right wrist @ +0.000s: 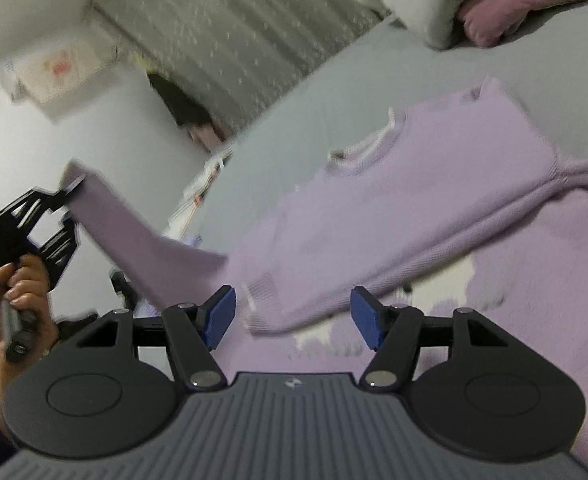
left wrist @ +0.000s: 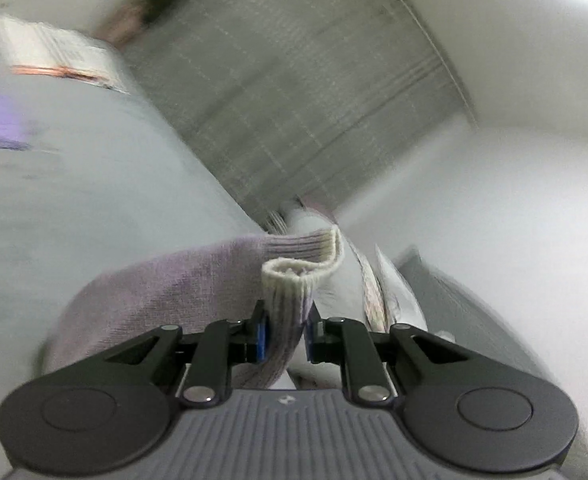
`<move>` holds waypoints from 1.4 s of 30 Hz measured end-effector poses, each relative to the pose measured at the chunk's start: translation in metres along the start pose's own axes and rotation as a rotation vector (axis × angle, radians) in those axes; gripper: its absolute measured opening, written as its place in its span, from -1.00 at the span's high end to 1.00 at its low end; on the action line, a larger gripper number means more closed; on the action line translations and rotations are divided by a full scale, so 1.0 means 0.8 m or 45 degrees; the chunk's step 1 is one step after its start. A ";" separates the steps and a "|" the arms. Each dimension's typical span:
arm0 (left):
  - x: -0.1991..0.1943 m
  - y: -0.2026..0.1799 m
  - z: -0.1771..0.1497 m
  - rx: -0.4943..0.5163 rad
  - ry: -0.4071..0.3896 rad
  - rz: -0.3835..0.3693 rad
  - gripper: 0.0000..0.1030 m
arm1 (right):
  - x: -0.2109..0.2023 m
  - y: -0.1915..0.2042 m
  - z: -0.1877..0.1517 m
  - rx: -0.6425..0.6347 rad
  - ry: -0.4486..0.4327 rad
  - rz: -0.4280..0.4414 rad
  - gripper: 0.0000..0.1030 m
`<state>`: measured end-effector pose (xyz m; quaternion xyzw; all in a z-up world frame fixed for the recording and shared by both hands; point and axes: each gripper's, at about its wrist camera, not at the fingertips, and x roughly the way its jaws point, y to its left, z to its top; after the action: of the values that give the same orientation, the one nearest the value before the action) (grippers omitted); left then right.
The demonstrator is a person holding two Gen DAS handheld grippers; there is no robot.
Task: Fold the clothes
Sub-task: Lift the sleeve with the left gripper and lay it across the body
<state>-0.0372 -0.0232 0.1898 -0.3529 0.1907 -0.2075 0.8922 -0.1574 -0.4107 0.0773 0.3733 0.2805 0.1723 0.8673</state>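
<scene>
A lilac knit sweater (right wrist: pixel 433 200) with a pale neckline lies spread on a grey bed surface (right wrist: pixel 333 92). My left gripper (left wrist: pixel 288 334) is shut on the ribbed cuff of its sleeve (left wrist: pixel 294 280); the cuff sticks up between the blue pads. In the right wrist view the left gripper (right wrist: pixel 68 196) holds that sleeve (right wrist: pixel 134 236) lifted and stretched off the left side. My right gripper (right wrist: pixel 294 314) is open and empty, hovering just above the sweater's other cuff (right wrist: pixel 266 300) and lower body.
A white duvet with a pink pillow (right wrist: pixel 489 16) sits at the far right corner of the bed. A grey patterned curtain or rug (right wrist: pixel 222 28) runs beyond the bed edge. Papers or a bag (right wrist: pixel 54 72) lie on the floor at left.
</scene>
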 end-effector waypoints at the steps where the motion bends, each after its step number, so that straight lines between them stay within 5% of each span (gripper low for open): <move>1: 0.021 -0.019 -0.006 0.041 0.044 -0.016 0.70 | -0.003 -0.002 0.002 0.012 -0.009 0.001 -0.27; 9: 0.138 -0.105 -0.093 0.316 0.404 -0.063 0.69 | -0.027 -0.023 0.022 0.139 -0.071 0.047 -0.27; 21: 0.173 -0.129 -0.122 0.568 0.612 -0.160 0.69 | -0.050 -0.073 0.047 0.373 -0.147 0.034 -0.27; 27: 0.182 -0.139 -0.192 0.788 0.836 -0.216 0.69 | -0.073 -0.091 0.051 0.457 -0.229 -0.015 -0.27; 35: 0.177 -0.129 -0.264 0.816 0.949 -0.182 0.59 | -0.072 -0.113 0.054 0.551 -0.275 -0.061 -0.27; 42: 0.149 -0.124 -0.261 0.794 0.943 -0.258 0.43 | -0.062 -0.120 0.059 0.542 -0.297 -0.084 -0.27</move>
<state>-0.0619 -0.2646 0.0951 0.0118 0.3885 -0.4521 0.8028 -0.1590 -0.5254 0.0501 0.5557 0.2206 0.0366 0.8008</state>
